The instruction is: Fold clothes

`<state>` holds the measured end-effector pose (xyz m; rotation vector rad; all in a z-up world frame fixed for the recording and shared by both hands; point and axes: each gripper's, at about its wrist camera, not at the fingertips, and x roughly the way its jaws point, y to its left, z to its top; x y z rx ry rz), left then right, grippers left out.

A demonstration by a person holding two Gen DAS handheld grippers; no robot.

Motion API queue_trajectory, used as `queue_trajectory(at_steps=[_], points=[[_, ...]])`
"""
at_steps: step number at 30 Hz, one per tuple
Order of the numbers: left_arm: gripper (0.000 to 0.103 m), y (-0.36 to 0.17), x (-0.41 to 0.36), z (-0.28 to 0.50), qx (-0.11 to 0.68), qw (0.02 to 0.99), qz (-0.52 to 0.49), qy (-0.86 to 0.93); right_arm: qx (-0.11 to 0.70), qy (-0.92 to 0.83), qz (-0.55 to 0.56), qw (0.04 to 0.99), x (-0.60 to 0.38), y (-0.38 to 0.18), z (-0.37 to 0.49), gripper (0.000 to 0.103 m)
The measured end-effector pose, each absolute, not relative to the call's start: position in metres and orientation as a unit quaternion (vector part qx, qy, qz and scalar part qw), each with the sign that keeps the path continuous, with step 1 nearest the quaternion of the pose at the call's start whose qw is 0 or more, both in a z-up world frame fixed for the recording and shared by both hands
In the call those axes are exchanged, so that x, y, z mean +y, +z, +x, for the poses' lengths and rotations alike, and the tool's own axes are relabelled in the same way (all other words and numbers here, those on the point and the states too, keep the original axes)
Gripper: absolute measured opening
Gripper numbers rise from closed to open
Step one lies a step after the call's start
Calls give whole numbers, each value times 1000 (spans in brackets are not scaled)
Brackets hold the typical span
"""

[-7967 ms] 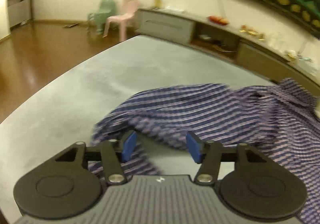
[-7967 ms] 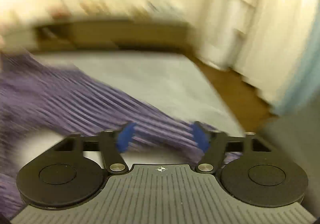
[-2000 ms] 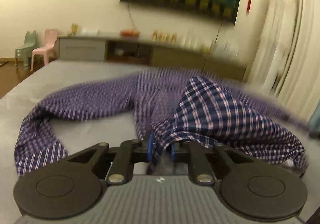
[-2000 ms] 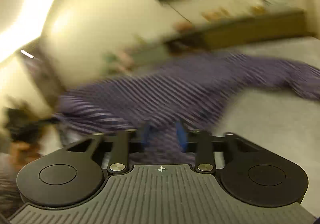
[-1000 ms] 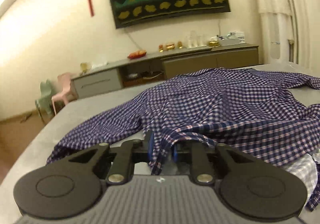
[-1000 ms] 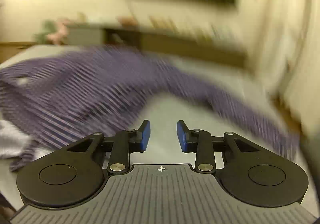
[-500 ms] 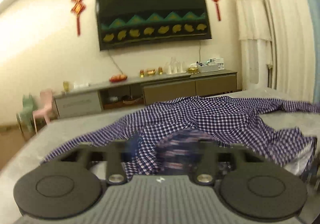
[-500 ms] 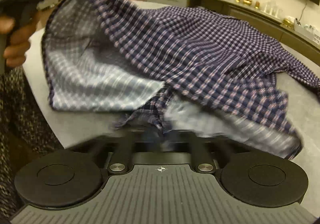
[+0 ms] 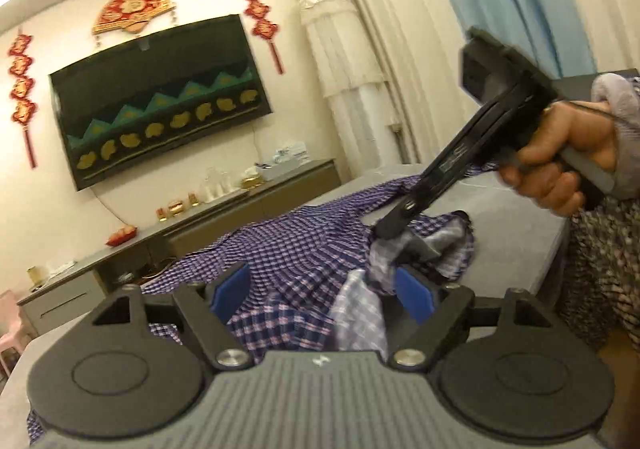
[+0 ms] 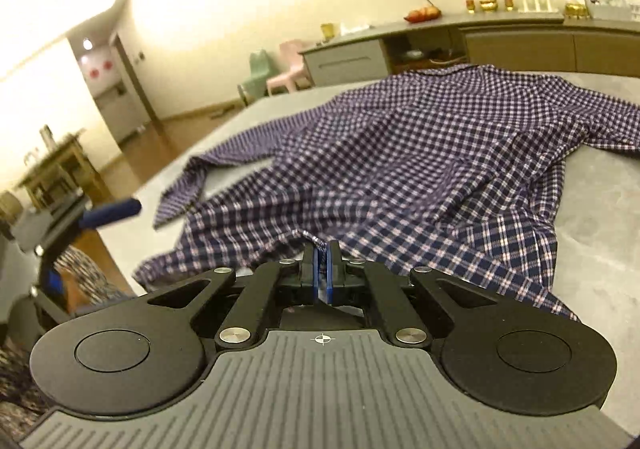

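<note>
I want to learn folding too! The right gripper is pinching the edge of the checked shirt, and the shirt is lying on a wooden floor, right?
Not quite. The right gripper is pinching the edge of the checked shirt, but the shirt lies on a grey table, not on the floor. The right wrist view shows this.

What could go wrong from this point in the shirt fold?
1. The right gripper pinches only a thin bit of the checked shirt's edge; a pull could slip it free.
2. The left gripper has its jaws apart and closing over bunched cloth, so it may catch several layers.
3. The shirt lies crumpled near the table's front edge, with a sleeve splayed; dragging it could pull cloth over the side.
</note>
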<state>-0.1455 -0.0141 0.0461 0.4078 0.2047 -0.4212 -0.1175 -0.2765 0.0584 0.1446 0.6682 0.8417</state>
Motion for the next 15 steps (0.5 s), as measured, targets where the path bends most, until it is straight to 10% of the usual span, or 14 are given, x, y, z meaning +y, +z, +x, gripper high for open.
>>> queue_trajectory(at_steps=[3,11,12,14,15], points=[[60,40,-16,-123,139,954,206,-166,299,445,114,836,-286,67,-116,0],[69,-2,-32,-96,257,905,279,-193,326,431,23,841,-261,59,-141,22],[69,-6,-32,-94,266,902,282,-192,336,470,32,815,-257,60,-148,36],[57,-11,-29,-85,283,900,282,-172,364,504,21,783,-242,52,-163,51],[30,-5,-24,-81,283,908,263,-164,380,498,2,779,-233,45,-168,51]])
